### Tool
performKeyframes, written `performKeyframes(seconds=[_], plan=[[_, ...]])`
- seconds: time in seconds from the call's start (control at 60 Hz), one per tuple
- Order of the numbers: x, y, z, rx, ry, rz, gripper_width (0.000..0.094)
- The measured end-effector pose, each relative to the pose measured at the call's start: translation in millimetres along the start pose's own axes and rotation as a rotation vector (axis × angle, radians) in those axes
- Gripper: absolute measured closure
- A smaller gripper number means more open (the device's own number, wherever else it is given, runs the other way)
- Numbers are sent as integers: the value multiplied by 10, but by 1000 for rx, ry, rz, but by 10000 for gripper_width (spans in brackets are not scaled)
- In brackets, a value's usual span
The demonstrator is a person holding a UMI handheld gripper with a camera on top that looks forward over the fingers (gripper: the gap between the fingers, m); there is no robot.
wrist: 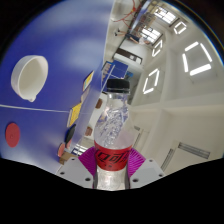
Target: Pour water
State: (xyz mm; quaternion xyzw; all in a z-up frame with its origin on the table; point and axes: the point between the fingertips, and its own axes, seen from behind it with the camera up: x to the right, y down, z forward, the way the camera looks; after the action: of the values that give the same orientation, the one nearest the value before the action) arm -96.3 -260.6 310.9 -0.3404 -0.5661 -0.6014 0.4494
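Observation:
My gripper [112, 160] is shut on a clear plastic bottle [113, 125] with a red label and no cap. Both magenta pads [85, 158] press on the label from either side. The bottle is lifted off the table and the whole view is tilted. A white cup [28, 77] stands on the blue table [55, 100], beyond the fingers and off to the left. A red bottle cap [13, 132] lies on the table nearer to me than the cup.
A blue box-like thing [110, 72] sits at the table's far edge behind the bottle. A yellow and blue object [72, 125] lies beside the bottle's left side. Ceiling light panels [198, 58] fill the right side of the tilted view.

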Motion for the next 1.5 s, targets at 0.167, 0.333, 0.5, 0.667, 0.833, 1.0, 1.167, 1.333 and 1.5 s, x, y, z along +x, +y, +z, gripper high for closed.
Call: performKeyframes(seconds=[0.167, 0.333, 0.5, 0.667, 0.833, 1.0, 1.167, 1.333, 1.5], plan=[[764, 729, -85, -114, 77, 828, 578], [394, 1045, -71, -182, 18, 1559, 578], [-753, 679, -83, -277, -122, 1808, 581], [-1713, 540, -243, -320, -265, 1857, 579], [-2278, 299, -342, -332, -341, 1886, 579], [-2396, 250, -391, -296, -321, 1856, 559], [-2452, 213, -396, -332, -405, 1867, 360], [-2385, 330, -679, -394, -466, 1809, 80], [-1975, 362, -1284, -446, -498, 1824, 84]])
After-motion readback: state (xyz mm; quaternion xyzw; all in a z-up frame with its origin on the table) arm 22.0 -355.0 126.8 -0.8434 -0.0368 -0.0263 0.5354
